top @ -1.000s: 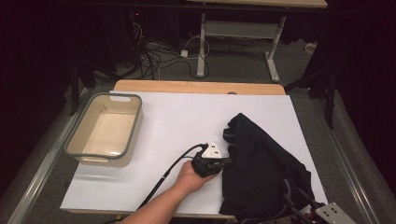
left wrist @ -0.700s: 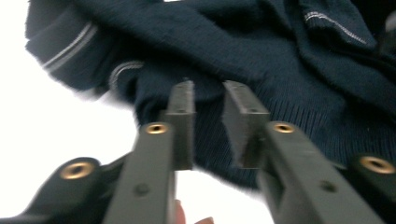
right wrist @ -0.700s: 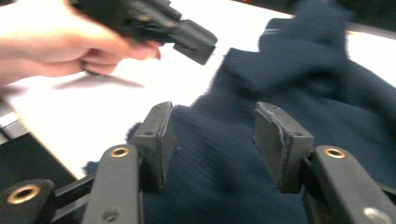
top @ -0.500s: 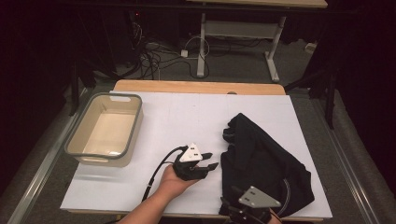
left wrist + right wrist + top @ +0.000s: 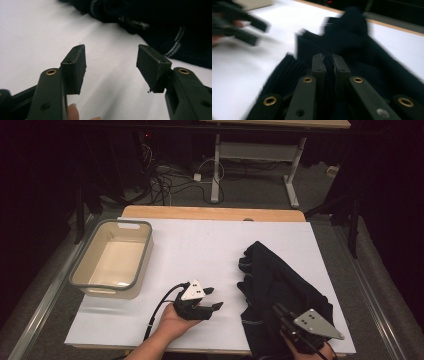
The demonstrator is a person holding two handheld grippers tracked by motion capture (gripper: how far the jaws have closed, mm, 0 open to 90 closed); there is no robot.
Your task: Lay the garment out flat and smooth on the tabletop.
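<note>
Since the earlier frame we see the left gripper [image 5: 214,299] drawn back from the garment [image 5: 280,290] toward the desk's [image 5: 200,245] middle, and the right gripper [image 5: 278,312] come up from the near edge onto the cloth.

Left gripper: jaws have just been opening and now stand spread, nothing between them; bare desk beneath, garment edge just beyond the tips in its own view.

Right gripper: jaws have just been closing and are pressed together, pinching a fold of the garment [image 5: 352,50] at its near end.

Garment lies on the desk's right half. Long axis runs diagonally, from the far end near the desk's middle to the near right corner, where it overhangs the edge. We note dark navy, almost black cloth, crumpled, with pale stitched hems and a small label.

A basin [image 5: 80,275] sits at far left, well apart.
</note>
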